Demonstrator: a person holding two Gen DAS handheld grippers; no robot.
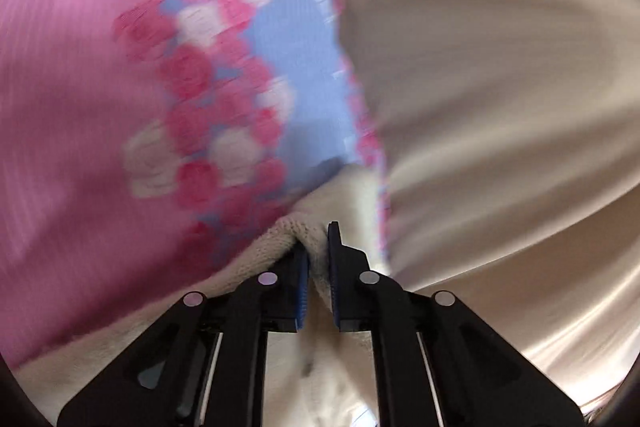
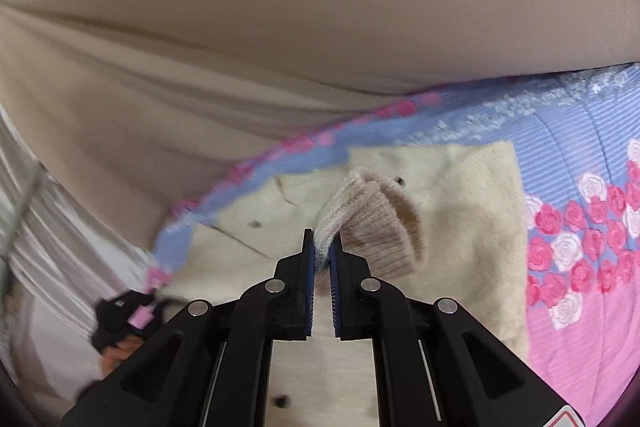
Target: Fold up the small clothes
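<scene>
Left wrist view: left gripper (image 1: 318, 247) pinches a cream knit edge of the cardigan (image 1: 280, 239), I judge to carry a fold; rose-print quilt (image 1: 80, 107) below. Right wrist view: right gripper (image 2: 323, 247) clamps the ribbed cuff (image 2: 368, 215) over the cardigan's body; beige sheet (image 2: 280, 27) beyond

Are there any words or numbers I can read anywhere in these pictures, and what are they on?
No readable words or numbers in either view.
Red-edged sticker at the bottom corner of the right gripper: cut off by the frame, nothing legible.
Cream sweater: no label shows.
Rose-patterned quilt: only flowers and stripes.
Left gripper: no markings; that view is blurred by motion.
</scene>
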